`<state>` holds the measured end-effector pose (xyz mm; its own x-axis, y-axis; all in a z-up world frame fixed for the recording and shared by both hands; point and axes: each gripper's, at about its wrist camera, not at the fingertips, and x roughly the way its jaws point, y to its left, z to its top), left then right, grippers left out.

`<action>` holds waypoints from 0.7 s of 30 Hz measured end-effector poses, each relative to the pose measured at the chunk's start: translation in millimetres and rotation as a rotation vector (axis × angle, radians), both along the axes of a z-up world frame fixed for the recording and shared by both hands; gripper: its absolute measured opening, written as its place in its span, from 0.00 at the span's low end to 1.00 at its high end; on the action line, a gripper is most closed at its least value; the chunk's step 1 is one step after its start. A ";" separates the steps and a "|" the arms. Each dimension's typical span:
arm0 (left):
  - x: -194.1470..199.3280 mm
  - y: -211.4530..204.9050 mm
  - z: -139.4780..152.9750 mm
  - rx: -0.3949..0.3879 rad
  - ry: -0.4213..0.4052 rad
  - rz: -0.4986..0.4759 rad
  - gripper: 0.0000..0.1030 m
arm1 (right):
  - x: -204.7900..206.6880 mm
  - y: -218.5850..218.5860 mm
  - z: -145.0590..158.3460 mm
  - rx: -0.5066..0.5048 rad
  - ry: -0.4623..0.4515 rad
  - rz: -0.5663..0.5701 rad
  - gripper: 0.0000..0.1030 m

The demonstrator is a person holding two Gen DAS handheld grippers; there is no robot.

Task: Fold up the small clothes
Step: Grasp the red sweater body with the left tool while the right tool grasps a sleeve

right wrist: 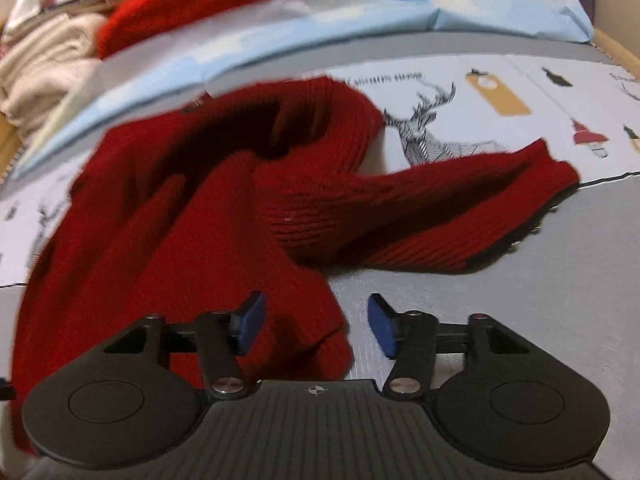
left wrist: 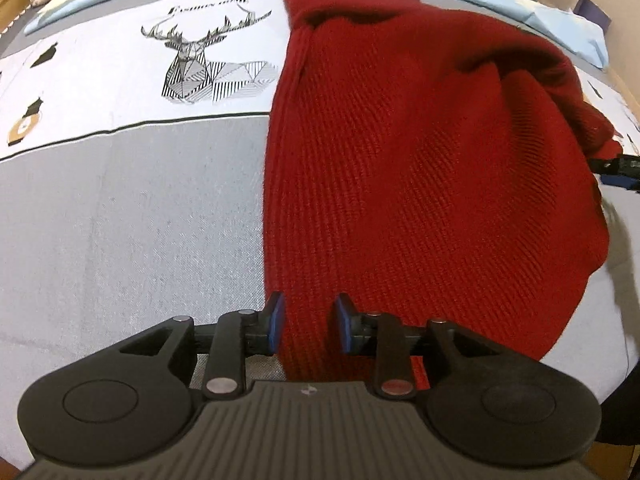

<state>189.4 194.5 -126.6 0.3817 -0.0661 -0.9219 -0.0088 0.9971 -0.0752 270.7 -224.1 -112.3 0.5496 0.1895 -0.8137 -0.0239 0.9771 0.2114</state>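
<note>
A dark red knitted sweater lies on a grey and white bedspread. In the left wrist view my left gripper is open, and its blue pads straddle the sweater's near hem. In the right wrist view the sweater is bunched, with a sleeve stretched to the right. My right gripper is open wide, and a corner of the sweater's hem lies between its pads. The right gripper's tip also shows at the sweater's right edge in the left wrist view.
The bedspread has a printed deer and small figures. A light blue folded sheet lies along the far side. A heap of cream cloth and another red garment sit at the far left.
</note>
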 end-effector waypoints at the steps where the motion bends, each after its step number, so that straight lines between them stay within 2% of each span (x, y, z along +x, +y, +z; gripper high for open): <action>1: 1.1 0.5 -1.8 -0.002 0.005 0.003 0.30 | 6.2 3.6 -7.8 -0.002 0.008 -0.003 0.59; 3: 4.3 1.5 -4.4 0.001 0.010 0.010 0.30 | 14.9 5.8 -22.2 0.006 0.038 -0.003 0.58; 5: 5.7 1.1 -4.8 0.001 0.008 0.022 0.30 | 19.0 8.4 -28.9 0.014 0.040 0.002 0.47; 6: 6.5 0.1 -4.9 0.002 0.010 0.027 0.28 | 19.1 8.2 -28.8 0.030 0.029 0.017 0.29; 7: 8.3 -1.1 -5.4 0.008 0.007 0.037 0.22 | 19.5 8.8 -26.8 0.050 0.025 0.039 0.16; 8: 9.5 -2.7 -5.0 0.019 0.002 0.044 0.17 | 18.0 9.9 -22.0 0.039 0.009 0.053 0.15; 9: 11.6 -4.5 -4.4 0.020 -0.007 0.049 0.00 | 16.1 7.9 -16.6 0.037 -0.002 0.060 0.14; 11: 13.4 -7.9 0.7 -0.010 -0.036 0.061 0.00 | 11.0 -6.5 -0.2 0.076 -0.033 0.032 0.12; 14: 12.9 -19.5 14.4 -0.058 -0.115 0.042 0.00 | -6.2 -38.9 40.5 0.094 -0.136 -0.014 0.11; 17: 10.4 -35.9 20.3 -0.070 -0.134 0.002 0.00 | -32.5 -73.0 72.7 0.003 -0.200 -0.051 0.11; 19: 8.9 -44.7 17.7 -0.075 -0.105 -0.025 0.00 | -51.2 -97.2 81.4 -0.047 -0.183 -0.072 0.11; 20: 7.7 -47.9 15.9 -0.097 -0.084 -0.038 0.00 | -57.1 -106.7 77.2 -0.059 -0.123 -0.057 0.11; 21: 7.1 -50.2 14.6 -0.120 -0.068 -0.047 0.01 | -61.6 -112.1 65.1 -0.068 -0.022 -0.008 0.11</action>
